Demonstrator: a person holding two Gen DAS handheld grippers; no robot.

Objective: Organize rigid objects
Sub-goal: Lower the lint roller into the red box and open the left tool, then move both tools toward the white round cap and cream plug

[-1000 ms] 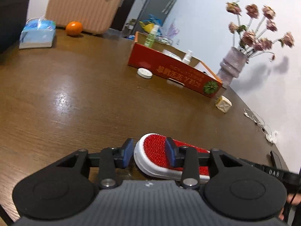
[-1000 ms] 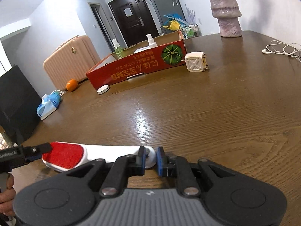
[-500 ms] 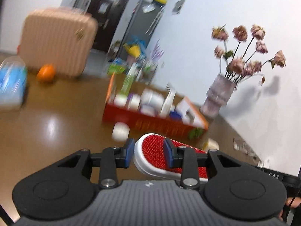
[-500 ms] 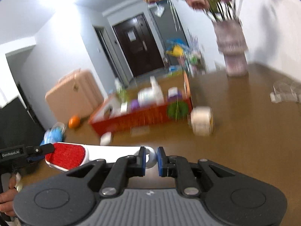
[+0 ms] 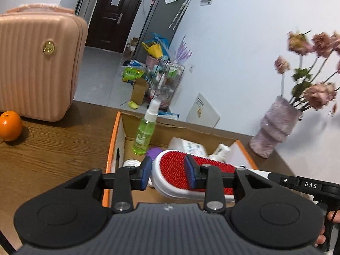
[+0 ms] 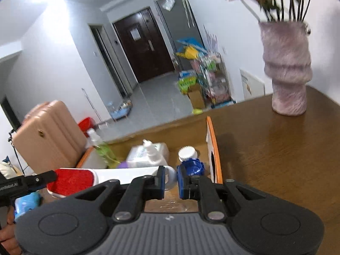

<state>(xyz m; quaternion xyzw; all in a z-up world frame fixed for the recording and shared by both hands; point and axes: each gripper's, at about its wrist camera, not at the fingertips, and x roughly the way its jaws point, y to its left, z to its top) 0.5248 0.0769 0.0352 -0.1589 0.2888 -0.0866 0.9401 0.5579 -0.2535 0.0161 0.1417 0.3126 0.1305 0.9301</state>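
Observation:
A white lint brush with a red pad is held by both grippers above the open orange cardboard box. My left gripper is shut on the brush's red head. My right gripper is shut on the white handle end; the brush stretches left in that view. The box holds a green spray bottle, a white bottle, a white pack, a blue cap and a white lid.
A pink suitcase and an orange stand at the table's far left. A purple vase with dried roses stands right of the box; it also shows in the right wrist view. A blue tissue pack lies at left.
Both grippers have lifted the brush off the table and carried it forward to above the box. The box and vase are now much closer.

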